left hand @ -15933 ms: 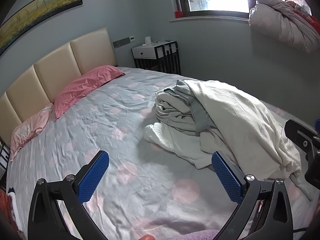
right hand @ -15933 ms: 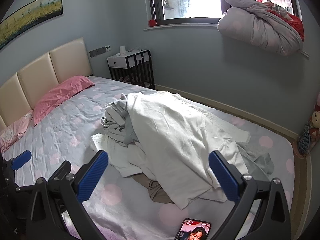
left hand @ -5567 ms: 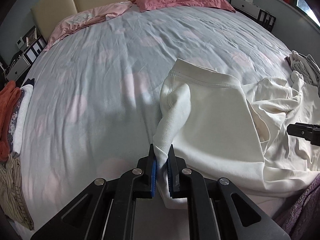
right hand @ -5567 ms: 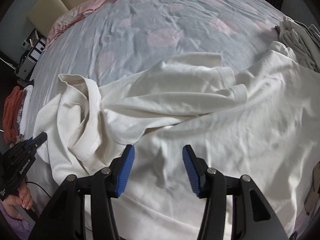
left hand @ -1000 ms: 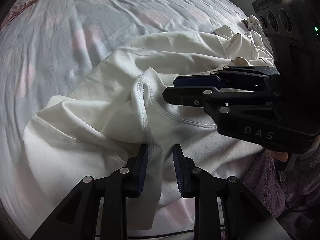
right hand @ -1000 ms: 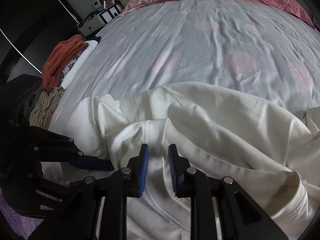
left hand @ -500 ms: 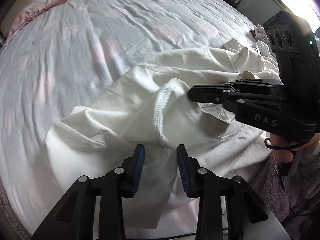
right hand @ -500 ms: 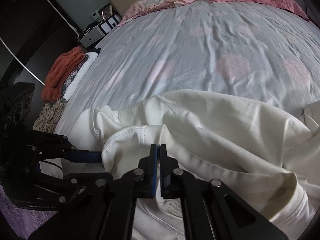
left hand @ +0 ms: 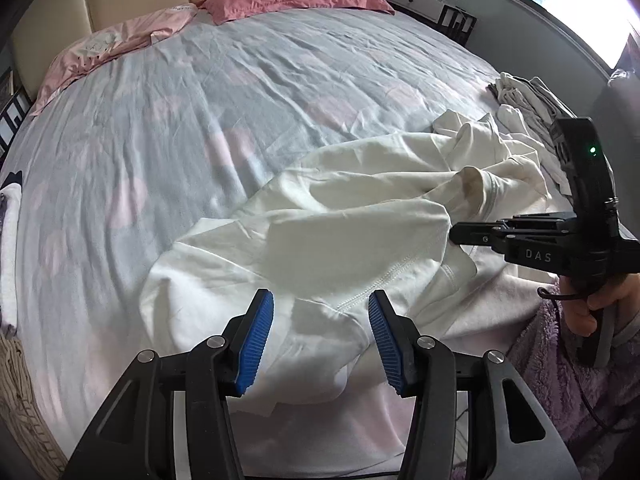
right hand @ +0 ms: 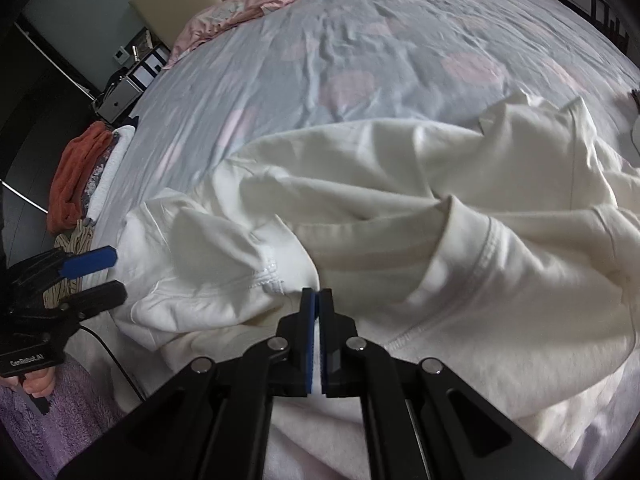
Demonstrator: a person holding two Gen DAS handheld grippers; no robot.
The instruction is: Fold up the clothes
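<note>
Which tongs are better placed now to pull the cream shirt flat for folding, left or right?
Right, probably. The right tongs are shut on a fold of the cream shirt. The left tongs are opening, with cloth lying between them but not pinched.

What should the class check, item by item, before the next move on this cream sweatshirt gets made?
1. Right claw clamped on the cream cotton sweatshirt: ok, fabric is pinched between its blue pads.
2. Left claw free of cloth: ok, jaws opening, pads touching nothing.
3. Sweatshirt lying flat: not ok, rumpled and bunched.
4. Bare stretch of spotted grey bedsheet beyond the sweatshirt: ok.
5. Sleeves located: cannot tell.
</note>
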